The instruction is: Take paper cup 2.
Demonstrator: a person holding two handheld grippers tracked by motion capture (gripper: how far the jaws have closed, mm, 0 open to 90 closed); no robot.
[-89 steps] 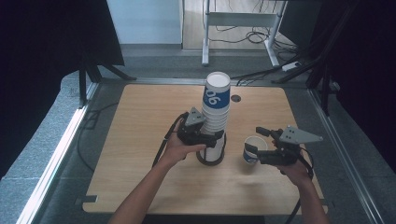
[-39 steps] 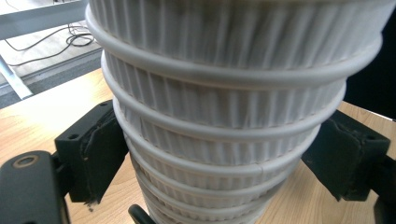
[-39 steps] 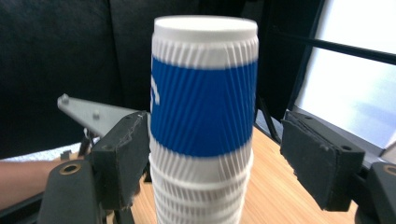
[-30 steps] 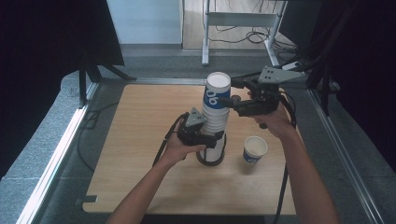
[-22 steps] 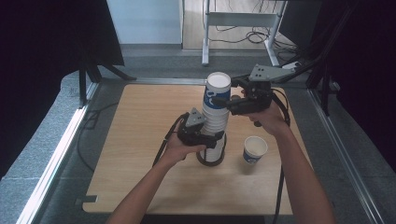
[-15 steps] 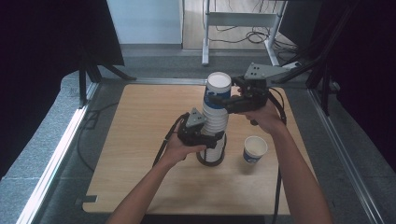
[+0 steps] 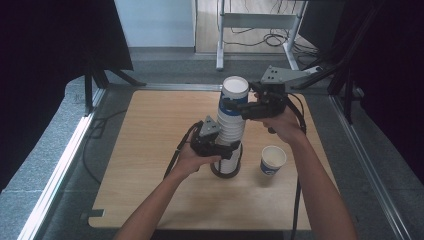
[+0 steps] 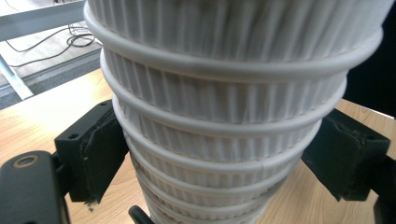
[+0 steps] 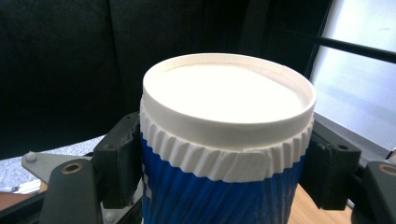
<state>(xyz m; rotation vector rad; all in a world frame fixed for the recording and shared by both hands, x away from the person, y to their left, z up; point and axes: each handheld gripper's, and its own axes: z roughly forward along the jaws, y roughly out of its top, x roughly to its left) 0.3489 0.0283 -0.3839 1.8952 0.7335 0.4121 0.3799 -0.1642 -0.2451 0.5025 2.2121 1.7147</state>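
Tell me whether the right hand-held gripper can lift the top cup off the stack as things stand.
Probably yes. The right hand-held gripper has just been closing, its jaws on either side of the top cup, nothing above it. The left hand-held gripper clamps the stack low down.

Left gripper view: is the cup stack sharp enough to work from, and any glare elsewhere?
Left gripper view: cup stack soft, too close to focus. Right gripper view: top cup fairly sharp, bright pale panel at right, background dark. High view: even light, black surroundings.

A tall stack of white ribbed paper cups is clamped between two black jaws above a light wooden tabletop.
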